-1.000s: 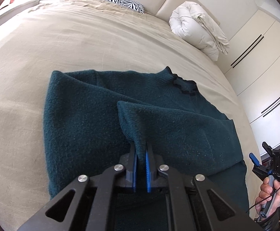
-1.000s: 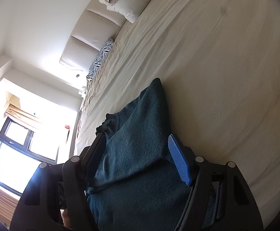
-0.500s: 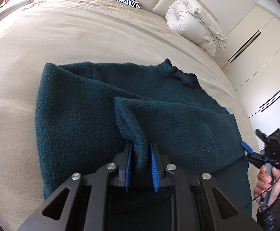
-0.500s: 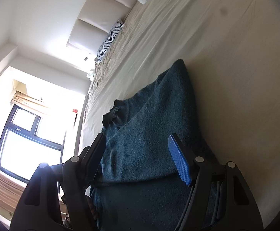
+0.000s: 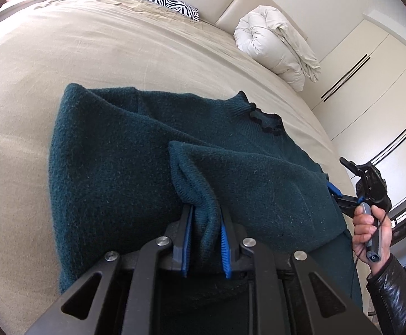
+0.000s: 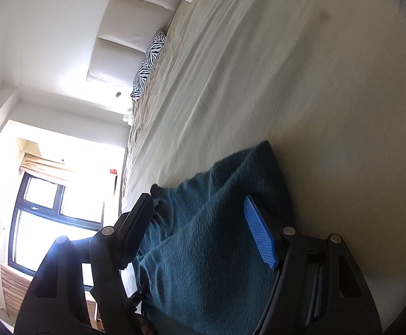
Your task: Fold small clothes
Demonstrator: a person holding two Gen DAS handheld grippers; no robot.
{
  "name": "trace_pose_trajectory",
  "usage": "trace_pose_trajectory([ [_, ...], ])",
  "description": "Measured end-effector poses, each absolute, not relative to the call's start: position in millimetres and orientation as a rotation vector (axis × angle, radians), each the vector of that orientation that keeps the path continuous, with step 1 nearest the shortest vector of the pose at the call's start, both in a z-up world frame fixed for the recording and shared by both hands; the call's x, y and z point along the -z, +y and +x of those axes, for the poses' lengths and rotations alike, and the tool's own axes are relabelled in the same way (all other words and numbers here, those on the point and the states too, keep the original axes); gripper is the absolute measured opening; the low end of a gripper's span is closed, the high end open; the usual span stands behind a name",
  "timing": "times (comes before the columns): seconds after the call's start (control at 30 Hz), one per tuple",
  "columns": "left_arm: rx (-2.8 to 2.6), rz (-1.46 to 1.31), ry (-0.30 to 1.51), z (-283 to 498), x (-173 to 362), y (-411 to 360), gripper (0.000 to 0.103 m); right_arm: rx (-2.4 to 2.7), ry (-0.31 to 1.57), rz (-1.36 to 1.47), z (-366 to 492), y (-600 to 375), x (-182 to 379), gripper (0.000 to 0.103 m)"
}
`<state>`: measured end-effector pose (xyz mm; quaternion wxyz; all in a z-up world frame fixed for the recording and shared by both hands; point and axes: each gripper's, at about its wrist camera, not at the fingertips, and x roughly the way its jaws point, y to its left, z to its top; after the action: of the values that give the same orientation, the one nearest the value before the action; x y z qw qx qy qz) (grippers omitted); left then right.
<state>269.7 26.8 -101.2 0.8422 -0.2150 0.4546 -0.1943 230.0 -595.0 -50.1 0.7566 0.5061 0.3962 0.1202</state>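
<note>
A dark teal knitted sweater [image 5: 111, 167] lies on the beige bed [image 5: 63, 42], collar toward the far right, one sleeve folded across its body. My left gripper [image 5: 204, 217] has its jaws parted a little, with the sleeve cuff [image 5: 200, 195] loose between the blue pads. My right gripper [image 5: 335, 194] shows at the sweater's right edge, held by a hand. In the right wrist view the right gripper [image 6: 200, 223] is wide open, with the sweater [image 6: 203, 251] lying between and below its fingers.
A rolled white duvet [image 5: 275, 47] and a zebra pillow [image 5: 161, 0] lie by the padded headboard. White wardrobe doors [image 5: 370, 83] stand to the right. A bright window [image 6: 49, 223] is on the far side of the bed.
My left gripper's jaws have opened from a tight pinch on the cuff to a loose gap. My right gripper has moved in to the sweater's right edge.
</note>
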Motion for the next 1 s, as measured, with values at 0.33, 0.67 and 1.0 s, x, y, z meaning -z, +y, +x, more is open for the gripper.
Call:
trace_pose_trajectory([
  [0.33, 0.420, -0.479, 0.954, 268, 100, 34, 0.020, -0.315, 0.899, 1.017, 174, -568, 43, 0.067],
  [0.67, 0.379, -0.510, 0.859, 173, 39, 73, 0.068, -0.312, 0.851, 0.982, 17, -554, 4, 0.067],
  [1.0, 0.310, -0.613, 0.974, 20, 50, 114, 0.068, -0.244, 0.803, 0.883, -125, -561, -23, 0.067],
])
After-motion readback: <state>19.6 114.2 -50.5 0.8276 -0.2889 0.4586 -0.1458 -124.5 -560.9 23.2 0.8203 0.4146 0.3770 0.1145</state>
